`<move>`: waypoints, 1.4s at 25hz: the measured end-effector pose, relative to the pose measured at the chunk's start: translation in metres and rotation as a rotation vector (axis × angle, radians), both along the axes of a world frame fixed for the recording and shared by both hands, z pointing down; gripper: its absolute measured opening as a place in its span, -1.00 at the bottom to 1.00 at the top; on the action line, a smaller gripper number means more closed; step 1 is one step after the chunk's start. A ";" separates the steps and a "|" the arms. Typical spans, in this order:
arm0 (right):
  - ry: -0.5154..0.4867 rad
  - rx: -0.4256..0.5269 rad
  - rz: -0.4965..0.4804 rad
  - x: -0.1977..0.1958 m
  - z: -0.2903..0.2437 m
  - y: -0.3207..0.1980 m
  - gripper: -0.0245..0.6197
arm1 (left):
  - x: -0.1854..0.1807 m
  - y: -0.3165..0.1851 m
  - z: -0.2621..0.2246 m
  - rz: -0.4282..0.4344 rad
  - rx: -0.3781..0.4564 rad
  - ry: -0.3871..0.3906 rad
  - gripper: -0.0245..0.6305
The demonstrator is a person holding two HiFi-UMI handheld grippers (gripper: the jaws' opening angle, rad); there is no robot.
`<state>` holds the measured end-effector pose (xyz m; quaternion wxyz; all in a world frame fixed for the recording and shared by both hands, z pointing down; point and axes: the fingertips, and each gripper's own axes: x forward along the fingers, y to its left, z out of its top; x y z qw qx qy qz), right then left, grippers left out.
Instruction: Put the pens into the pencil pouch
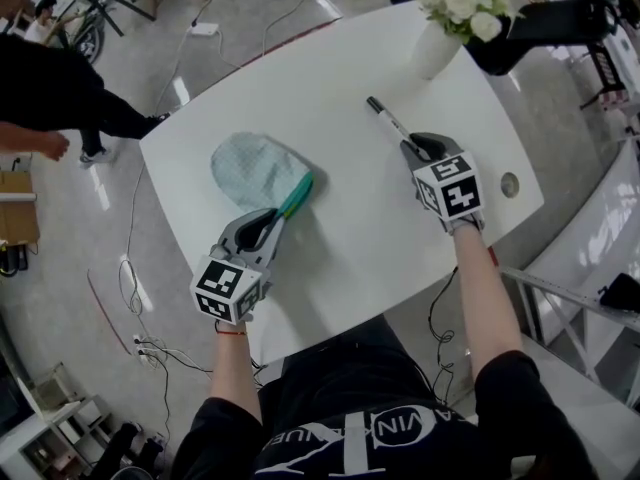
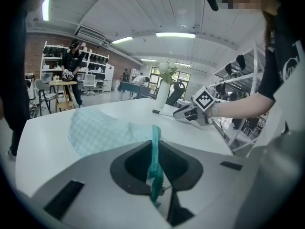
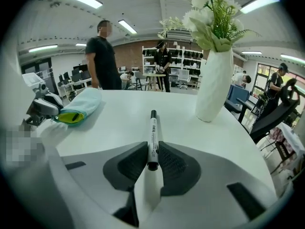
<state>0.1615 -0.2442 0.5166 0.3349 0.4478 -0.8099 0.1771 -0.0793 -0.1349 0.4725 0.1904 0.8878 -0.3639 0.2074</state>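
Jaws closed, our left gripper (image 2: 156, 175) is pinching the pouch (image 2: 100, 132) by its rim to steady its mouth, while our right gripper (image 3: 152, 159) is clamping the pen (image 3: 153, 132).

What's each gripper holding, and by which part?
Left gripper: the pencil pouch, by its teal zipper edge. Right gripper: the marker pen, by its near end.

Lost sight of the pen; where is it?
The pen lies on the table, right side of the head view, near end gripped by the right gripper, vase beyond.
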 end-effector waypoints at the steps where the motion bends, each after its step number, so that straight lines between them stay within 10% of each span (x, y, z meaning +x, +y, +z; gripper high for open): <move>1: -0.003 0.002 -0.008 -0.003 -0.002 0.002 -0.67 | 0.000 0.000 -0.001 -0.002 0.002 0.001 -0.79; 35: -0.195 -0.014 -0.345 -0.121 -0.062 0.120 -0.67 | -0.017 -0.018 -0.022 -0.167 0.048 0.069 -0.79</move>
